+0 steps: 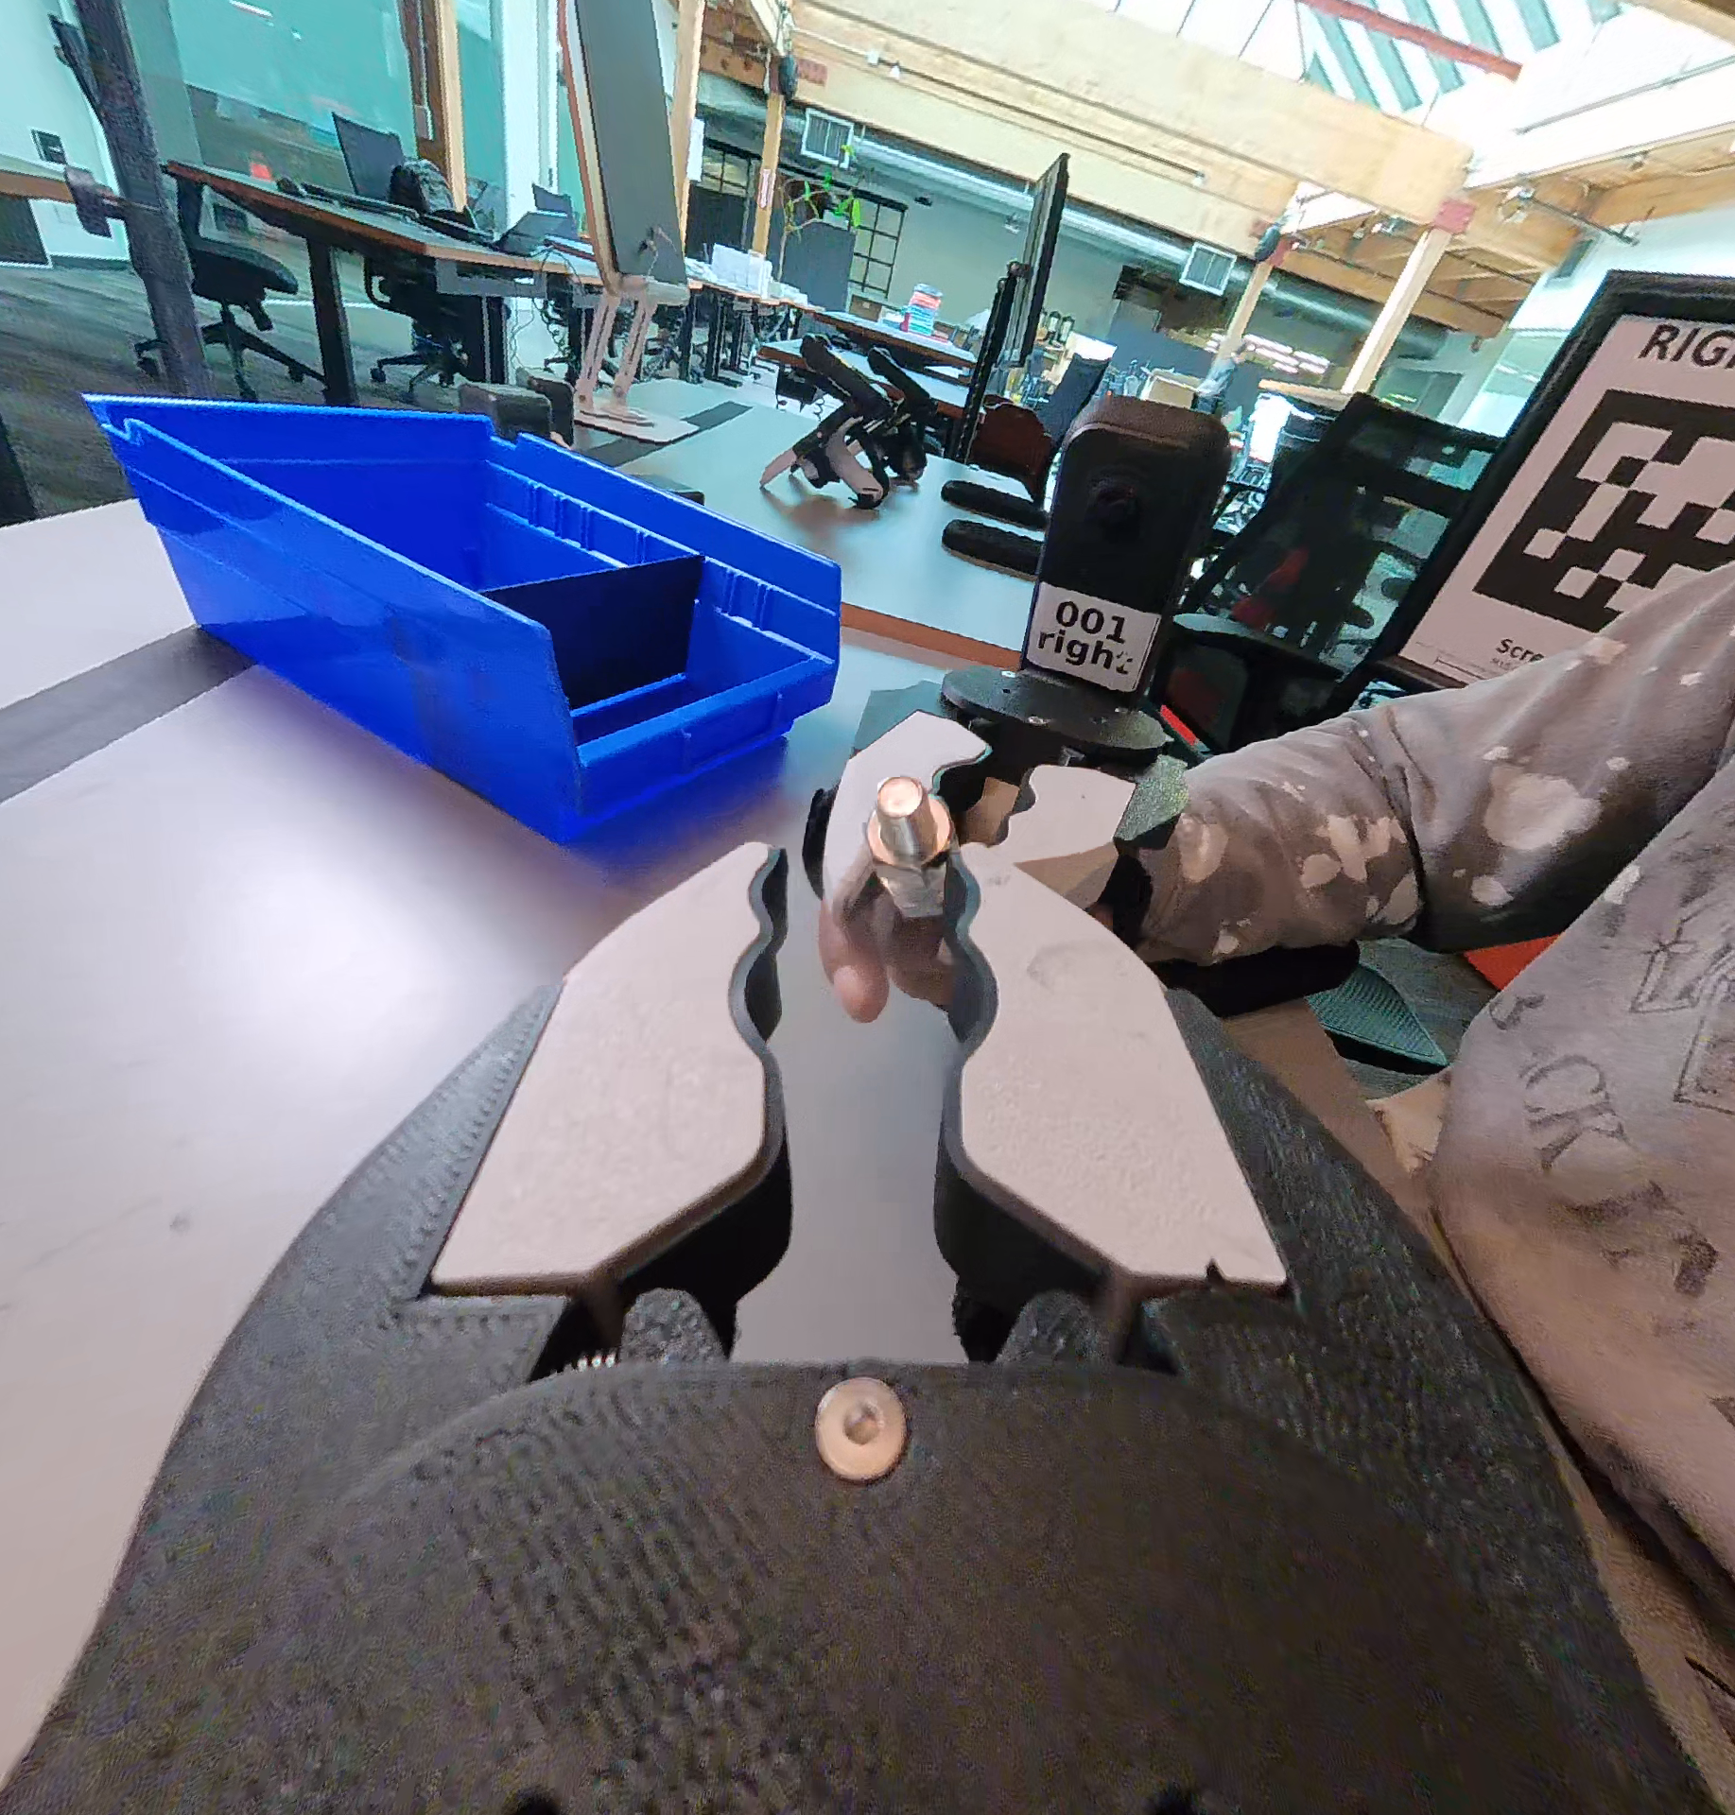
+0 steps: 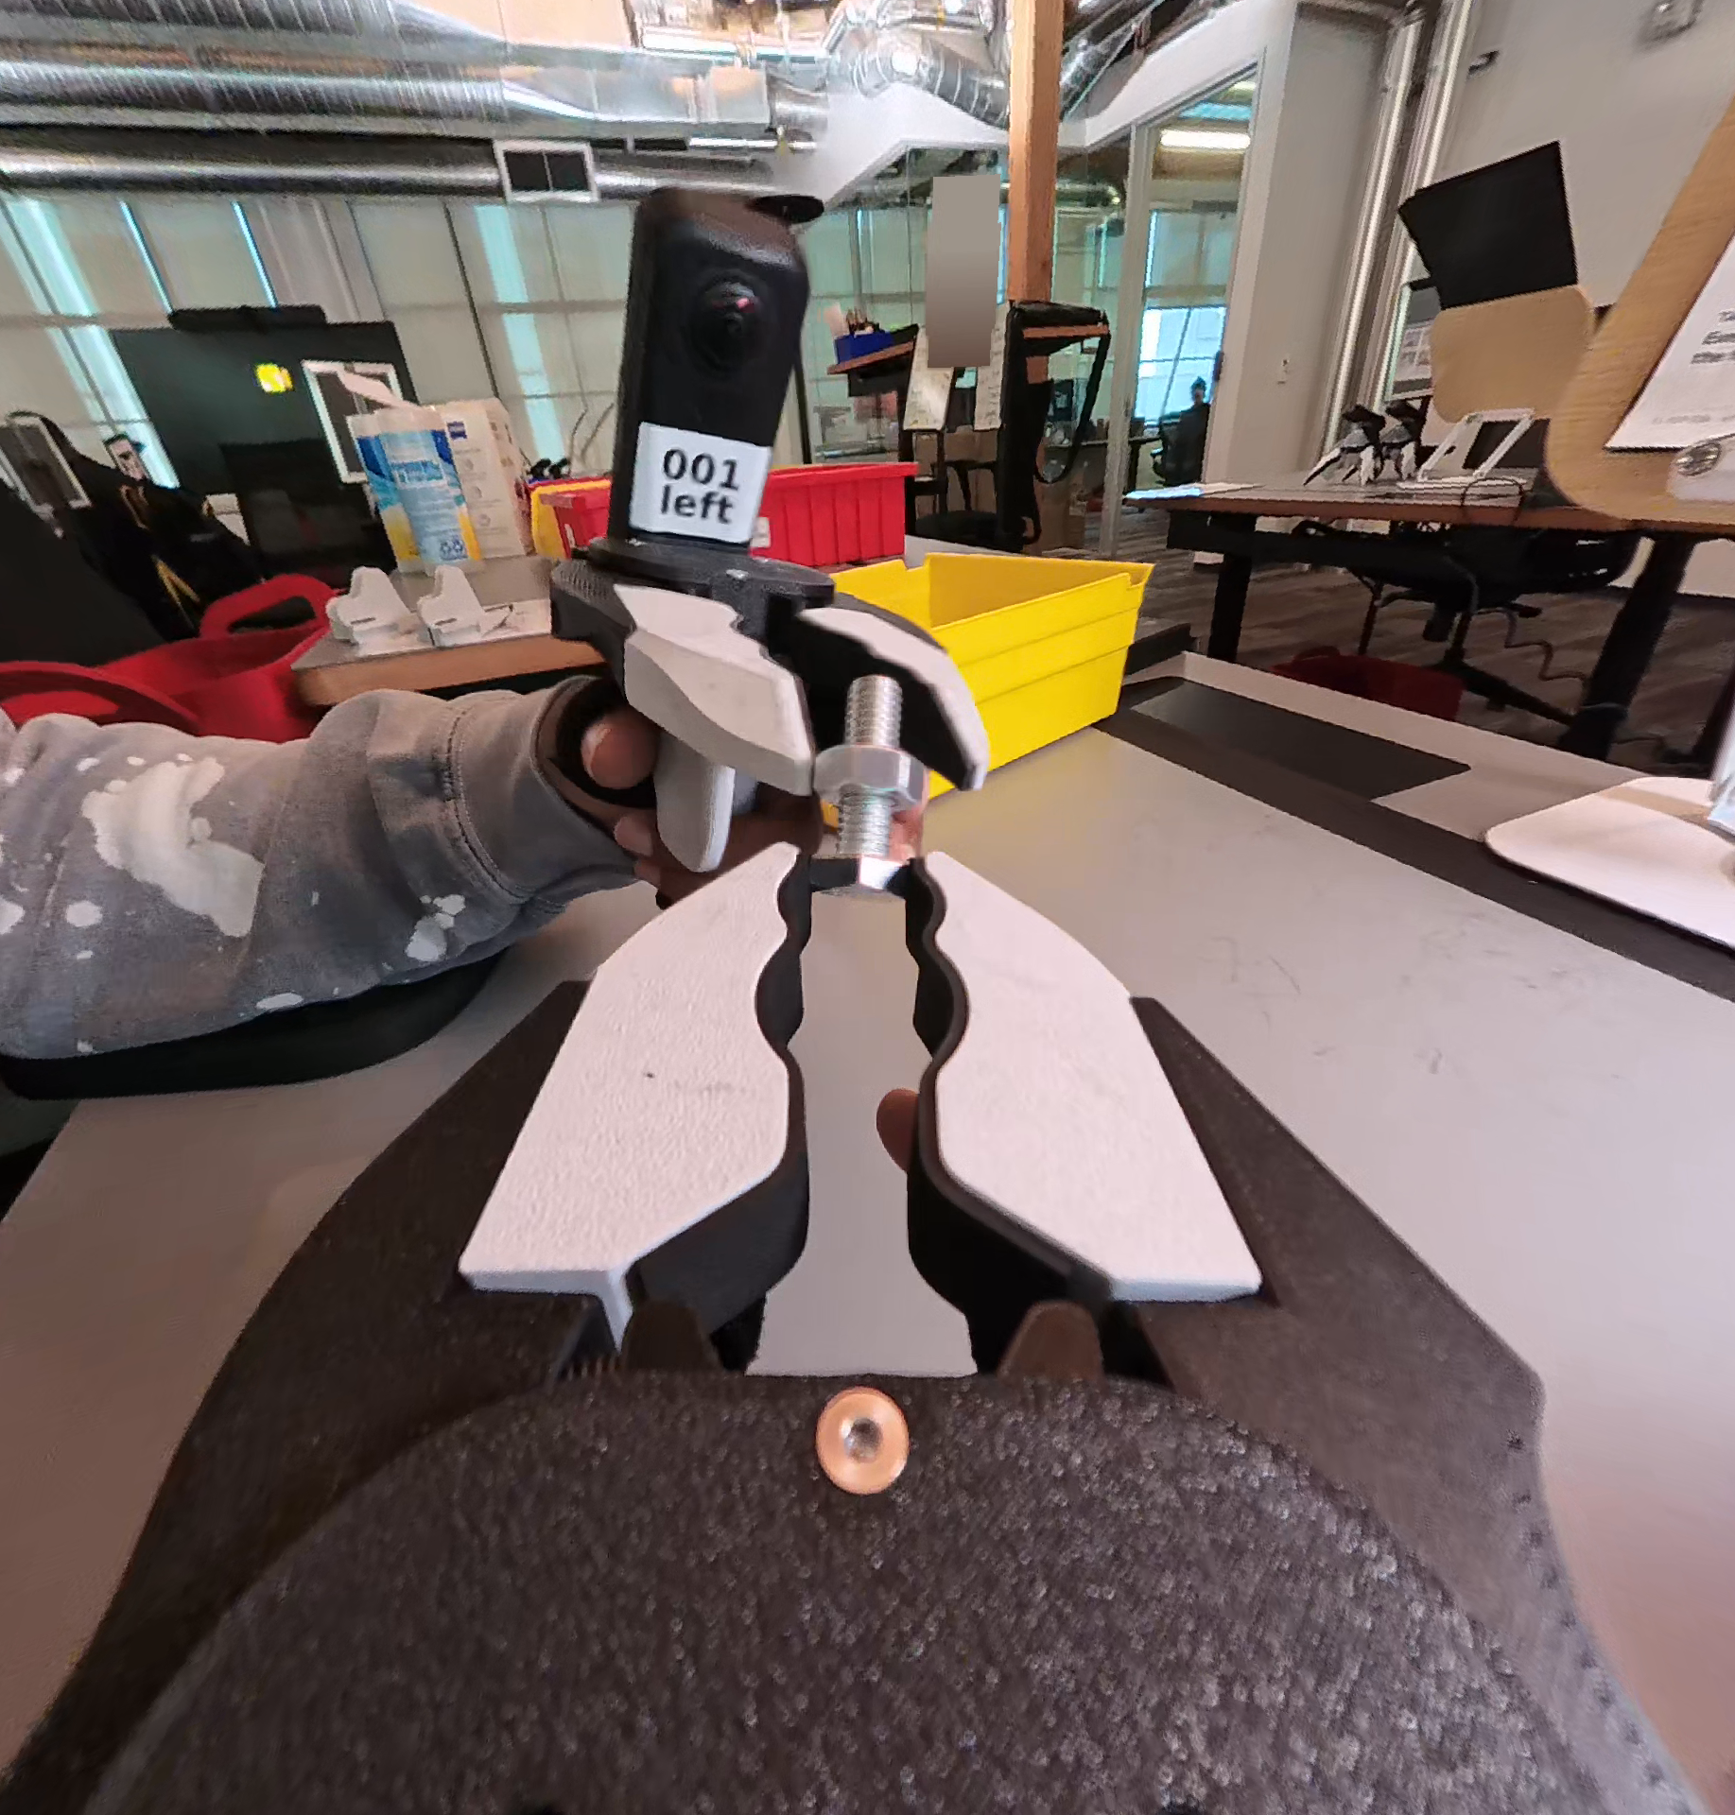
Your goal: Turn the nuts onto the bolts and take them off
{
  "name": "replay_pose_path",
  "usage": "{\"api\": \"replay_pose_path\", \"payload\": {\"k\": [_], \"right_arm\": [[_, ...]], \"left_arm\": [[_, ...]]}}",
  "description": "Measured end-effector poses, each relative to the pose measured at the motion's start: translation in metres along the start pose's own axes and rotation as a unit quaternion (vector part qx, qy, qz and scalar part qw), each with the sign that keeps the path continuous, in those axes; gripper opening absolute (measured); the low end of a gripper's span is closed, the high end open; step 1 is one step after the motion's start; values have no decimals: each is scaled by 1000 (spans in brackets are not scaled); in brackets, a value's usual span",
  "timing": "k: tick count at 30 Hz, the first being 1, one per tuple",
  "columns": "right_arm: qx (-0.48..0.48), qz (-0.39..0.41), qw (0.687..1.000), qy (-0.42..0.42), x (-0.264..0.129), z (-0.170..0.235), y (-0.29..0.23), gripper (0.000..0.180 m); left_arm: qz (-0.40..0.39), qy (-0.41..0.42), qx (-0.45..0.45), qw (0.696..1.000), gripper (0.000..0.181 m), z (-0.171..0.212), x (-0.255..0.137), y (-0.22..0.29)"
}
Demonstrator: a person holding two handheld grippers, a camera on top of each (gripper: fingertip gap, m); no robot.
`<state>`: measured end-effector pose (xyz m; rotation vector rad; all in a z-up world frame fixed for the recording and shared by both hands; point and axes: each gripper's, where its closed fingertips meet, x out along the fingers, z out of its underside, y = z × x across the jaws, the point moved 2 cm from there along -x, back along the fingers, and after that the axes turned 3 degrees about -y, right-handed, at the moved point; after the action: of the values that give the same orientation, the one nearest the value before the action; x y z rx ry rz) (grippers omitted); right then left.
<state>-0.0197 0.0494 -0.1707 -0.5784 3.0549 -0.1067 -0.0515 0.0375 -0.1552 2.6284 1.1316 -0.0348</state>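
In the left wrist view, your left claw [image 1: 868,874] is narrow, its tips around the bolt [image 1: 904,847]. In the right wrist view, your right claw [image 2: 861,869] clamps the bolt head; the nut [image 2: 869,775] sits mid-thread, so removal seems unfinished.

You get bright daylight from the skylights [image 1: 1433,59] and windows [image 2: 254,295]. Edges bend strongly. The bolt [image 1: 907,845] looks slightly blurred.
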Motion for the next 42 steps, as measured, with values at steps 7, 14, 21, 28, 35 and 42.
{"api": "replay_pose_path", "payload": {"k": [7, 14, 21, 28, 35, 42], "right_arm": [[-5, 5, 1000, -7, 0, 1, 1, 18], [0, -3, 1000, 18, -5, -8, 2, 18], [-6, 10, 1000, -5, -1, -2, 4, 18], [-5, 3, 1000, 18, -5, -10, 2, 18], [-12, 10, 1000, -5, -1, -2, 1, 18], [-2, -3, 1000, 20, -5, -10, 0, 18]], "left_arm": [[9, 22, -2, 1000, 27, -5, -4, 2], [-60, 2, 5, 998, 6, 1, -2, -15], [8, 40, -5, 999, 29, -9, -5, 1], [-60, -3, 7, 998, 13, 2, -2, -16], [14, 30, -7, 999, 29, -6, -4, 3], [-60, -24, 1, 998, 12, 8, -2, -18]]}}
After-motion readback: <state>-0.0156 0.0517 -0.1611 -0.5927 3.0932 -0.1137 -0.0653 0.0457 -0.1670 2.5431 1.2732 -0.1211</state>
